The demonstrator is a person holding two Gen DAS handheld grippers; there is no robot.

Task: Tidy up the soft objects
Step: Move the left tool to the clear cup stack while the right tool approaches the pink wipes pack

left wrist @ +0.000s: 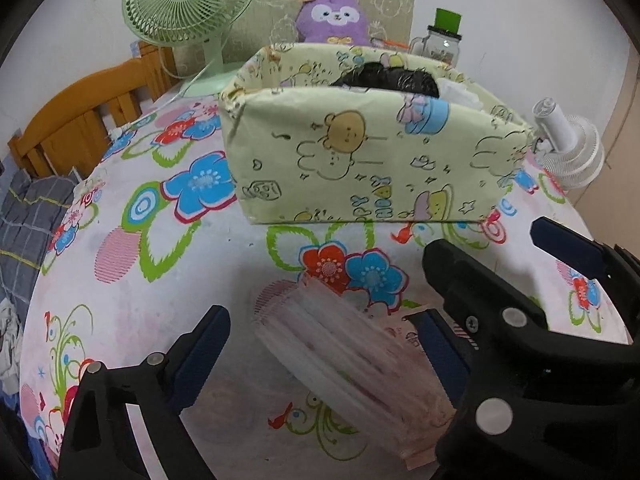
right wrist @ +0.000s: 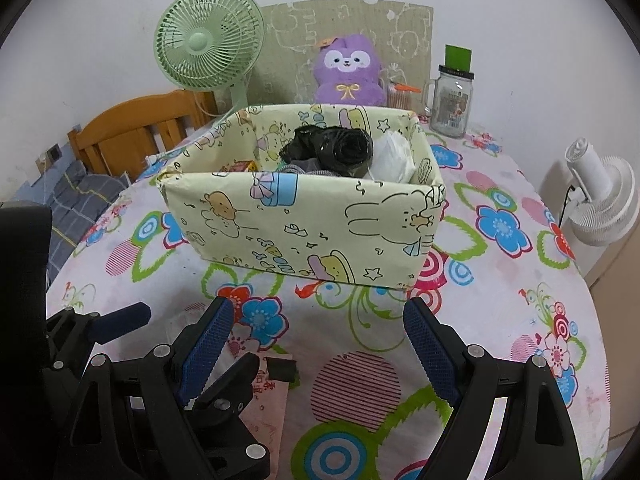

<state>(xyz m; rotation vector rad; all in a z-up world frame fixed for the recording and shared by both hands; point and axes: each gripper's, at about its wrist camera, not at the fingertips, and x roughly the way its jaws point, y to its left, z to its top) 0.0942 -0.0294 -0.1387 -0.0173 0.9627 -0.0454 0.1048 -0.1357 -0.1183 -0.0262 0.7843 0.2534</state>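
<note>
One item loose: soft pack (left wrist: 340, 360), pinkish-white, lying on the counter (left wrist: 160, 280); not yet in the box.

Left wrist view
- Left claw (left wrist: 320, 316): released, jaws wide, straddling the pack. The 9 o'clock pad is clear of it. The 3 o'clock pad is right at its edge; can't tell if touching. No squeeze visible.
- Pack: at 6 o'clock of the box, near it but apart, flat on the flowered cloth, skewed diagonally.
- Box (left wrist: 360, 160): pale yellow w/ cartoon print, upright, at 12 o'clock of the claw.
- In box: black bag roll (left wrist: 388, 76) and white wad (left wrist: 460, 94) peeking over the rim towards 2 o'clock.
- Purple plush (left wrist: 334, 16): behind the box at 12 o'clock, against the wall, outside it. Unclear if it counts for the task.

Right wrist view
- Right claw (right wrist: 320, 308): released, nothing btw the pads, hanging over bare cloth at 6 o'clock of the box.
- Pack: corner showing at 7 o'clock under the left claw, mostly hidden.
- Box inside: black roll and white wad fill the 3 o'clock part; some grey fabric and a small printed thing lower down; the 9 o'clock part looks roomy.

Progress
- Done: several soft things already stowed, prob. most of the job.
- Left: grip the pack, lift, drop in the box; poss. the plush after.
</note>
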